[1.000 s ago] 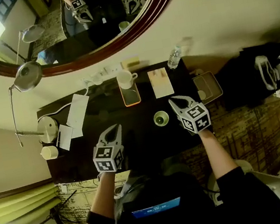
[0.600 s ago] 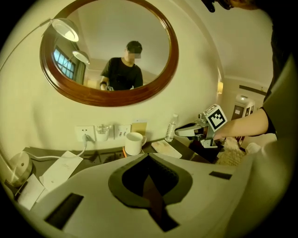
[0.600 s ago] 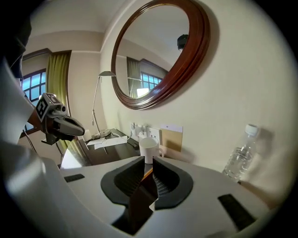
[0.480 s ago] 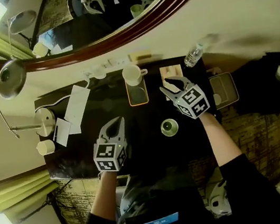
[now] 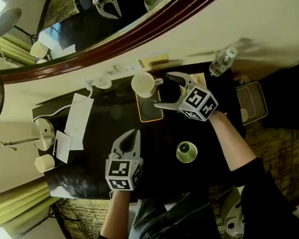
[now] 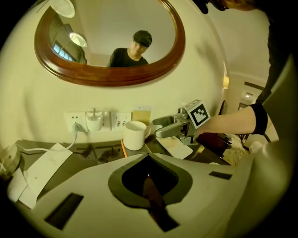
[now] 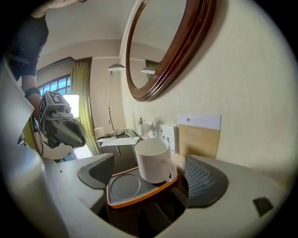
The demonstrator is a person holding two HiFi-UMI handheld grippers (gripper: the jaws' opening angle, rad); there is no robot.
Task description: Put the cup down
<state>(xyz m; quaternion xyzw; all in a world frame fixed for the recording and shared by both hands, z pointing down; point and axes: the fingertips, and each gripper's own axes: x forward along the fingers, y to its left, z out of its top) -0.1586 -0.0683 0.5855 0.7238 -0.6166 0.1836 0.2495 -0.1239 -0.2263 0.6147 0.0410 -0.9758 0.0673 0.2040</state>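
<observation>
Green and small, the cup (image 5: 186, 151) stands upright on the dark table (image 5: 109, 117), right of centre and close to the near edge, with bare tabletop on every side and neither gripper touching it. The right gripper (image 5: 163, 91) hangs well beyond it, over the far half of the table. Its jaws have just been opening and now stand wide. In the right gripper view the white mug (image 5: 143, 84) and the orange-rimmed tray (image 5: 151, 110) lie ahead between them, but the pads touch neither.

The mug sits on the far end of the tray, its handle to the right, near the wall. The near half of the tray is bare.

The left gripper (image 5: 130, 135) is over the near left part of the table, its jaws pressed together with nothing between them. An open strip of tabletop separates it from the tray and from the cup.

Sheets of paper (image 5: 77, 114) and a lamp base (image 5: 43, 133) crowd the left end. A plastic bottle (image 5: 223, 62) stands at the far right corner, beside the wall. The mirror frame (image 5: 176, 11) curves above the far edge.
</observation>
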